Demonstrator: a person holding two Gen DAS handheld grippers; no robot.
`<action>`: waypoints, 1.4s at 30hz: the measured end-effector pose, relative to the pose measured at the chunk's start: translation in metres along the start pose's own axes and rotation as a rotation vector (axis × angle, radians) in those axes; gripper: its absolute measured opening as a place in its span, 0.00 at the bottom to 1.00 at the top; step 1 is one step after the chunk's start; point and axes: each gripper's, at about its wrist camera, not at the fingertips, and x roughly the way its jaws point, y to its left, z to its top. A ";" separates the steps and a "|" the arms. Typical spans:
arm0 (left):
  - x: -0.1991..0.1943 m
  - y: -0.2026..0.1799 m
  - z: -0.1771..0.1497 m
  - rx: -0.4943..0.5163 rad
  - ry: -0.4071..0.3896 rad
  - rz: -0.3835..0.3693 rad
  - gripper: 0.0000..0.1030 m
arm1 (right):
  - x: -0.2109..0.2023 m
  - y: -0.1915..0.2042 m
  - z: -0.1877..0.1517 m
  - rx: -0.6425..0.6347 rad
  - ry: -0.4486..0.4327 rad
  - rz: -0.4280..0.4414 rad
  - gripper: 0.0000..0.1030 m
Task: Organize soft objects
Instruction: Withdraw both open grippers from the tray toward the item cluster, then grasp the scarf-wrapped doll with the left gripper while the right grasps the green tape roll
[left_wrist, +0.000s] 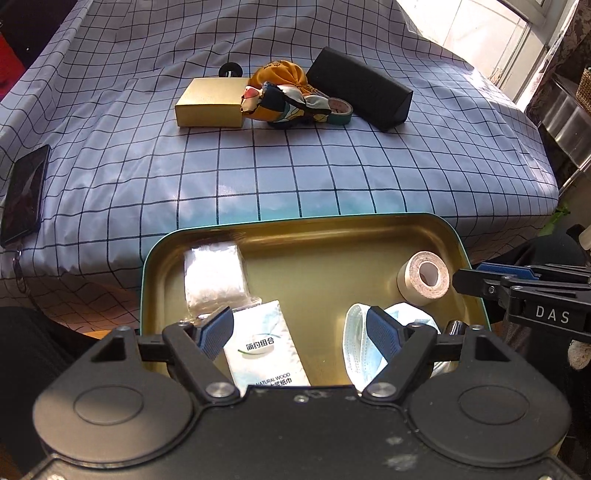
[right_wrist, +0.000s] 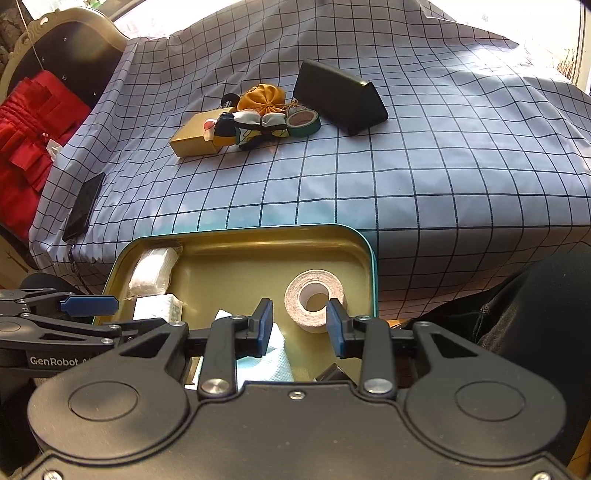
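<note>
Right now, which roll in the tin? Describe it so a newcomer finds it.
Start at the gold-lined tin at the near edge of the checked cloth. In its right half sits a beige tape roll, beside a blue face mask. It is the tin's only ring-shaped item; the others are flat packets.

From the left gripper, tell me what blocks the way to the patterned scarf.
Nothing visible: beyond the tin's far rim, bare checked cloth runs from the left gripper to the patterned scarf.

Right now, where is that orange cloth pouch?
The orange pouch sits at the far end of the checked cloth, behind the patterned scarf, between the gold box and the black case.
</note>
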 end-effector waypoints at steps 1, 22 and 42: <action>0.000 0.003 0.005 -0.005 -0.013 0.009 0.75 | 0.001 0.001 0.003 -0.003 -0.002 0.000 0.35; 0.050 0.051 0.134 -0.083 -0.161 0.133 0.79 | 0.055 0.013 0.089 -0.112 -0.070 -0.044 0.35; 0.100 0.115 0.179 -0.258 -0.298 0.230 0.80 | 0.142 0.013 0.161 -0.095 -0.227 -0.068 0.35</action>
